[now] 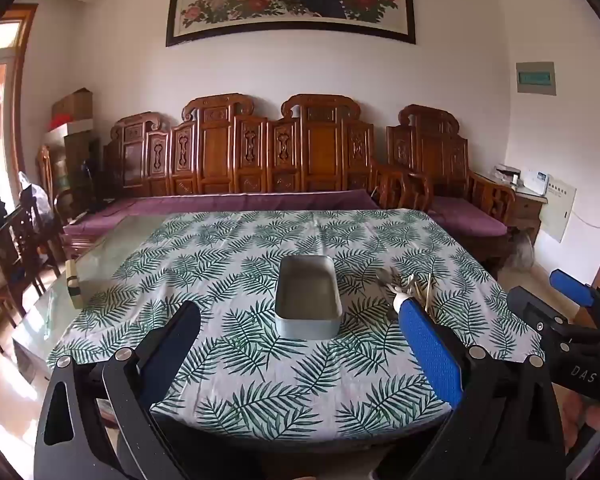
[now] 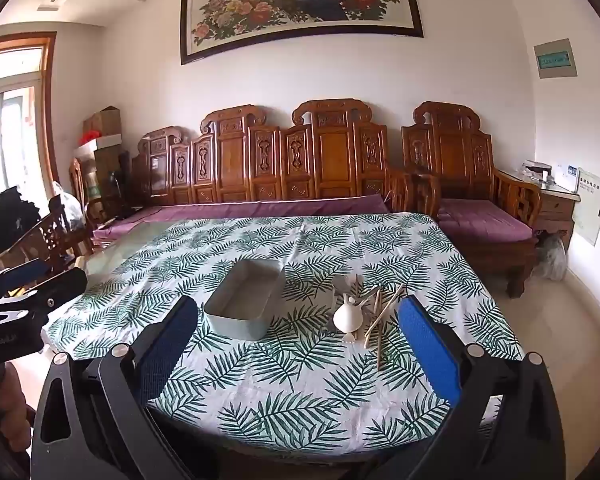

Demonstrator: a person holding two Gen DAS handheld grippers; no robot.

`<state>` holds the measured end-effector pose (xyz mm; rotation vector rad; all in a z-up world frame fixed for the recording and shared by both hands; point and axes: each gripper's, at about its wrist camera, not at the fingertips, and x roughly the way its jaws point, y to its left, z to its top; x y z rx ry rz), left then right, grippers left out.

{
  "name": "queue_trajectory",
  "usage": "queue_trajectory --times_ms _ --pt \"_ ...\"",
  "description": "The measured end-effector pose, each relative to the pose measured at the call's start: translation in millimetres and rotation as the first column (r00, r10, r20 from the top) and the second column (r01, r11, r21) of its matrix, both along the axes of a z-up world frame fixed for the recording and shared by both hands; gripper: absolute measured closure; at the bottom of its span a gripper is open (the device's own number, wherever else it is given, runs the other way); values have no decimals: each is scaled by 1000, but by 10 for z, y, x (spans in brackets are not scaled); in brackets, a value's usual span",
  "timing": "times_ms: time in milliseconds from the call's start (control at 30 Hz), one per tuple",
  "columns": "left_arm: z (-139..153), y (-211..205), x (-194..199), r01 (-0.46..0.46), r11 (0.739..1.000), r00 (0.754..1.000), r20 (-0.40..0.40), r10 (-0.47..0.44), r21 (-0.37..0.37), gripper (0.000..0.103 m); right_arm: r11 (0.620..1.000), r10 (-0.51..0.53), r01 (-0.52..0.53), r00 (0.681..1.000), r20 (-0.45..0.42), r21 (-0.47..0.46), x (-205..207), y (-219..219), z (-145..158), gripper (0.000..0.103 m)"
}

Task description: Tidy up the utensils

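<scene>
A grey rectangular box point(image 1: 309, 298) stands empty in the middle of the leaf-print tablecloth point(image 1: 236, 264); it also shows in the right wrist view point(image 2: 246, 304). To its right lies a loose pile of utensils point(image 2: 364, 312): a white spoon point(image 2: 347, 317), wooden chopsticks point(image 2: 384, 316) and a metal piece. In the left wrist view the pile point(image 1: 404, 286) is partly hidden by my finger. My left gripper point(image 1: 300, 344) is open and empty, above the table's near edge. My right gripper point(image 2: 298, 344) is open and empty, short of the pile.
A carved wooden sofa point(image 1: 260, 168) with purple cushions runs behind the table. Bare glass tabletop point(image 1: 112, 240) shows at the left with a small block point(image 1: 74, 284) on it. Wooden chairs point(image 1: 16, 248) stand at the far left. The other gripper point(image 1: 572, 320) shows at the right.
</scene>
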<state>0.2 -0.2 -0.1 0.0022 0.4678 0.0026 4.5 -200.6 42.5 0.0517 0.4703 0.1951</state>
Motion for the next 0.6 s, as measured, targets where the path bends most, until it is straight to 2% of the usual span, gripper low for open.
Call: queue_trajectory --times_ms 600 --pt "-41 8 12 7 1000 1000 7 -7 -7 7 1000 -1 1 1000 -1 7 9 -22 6 3"
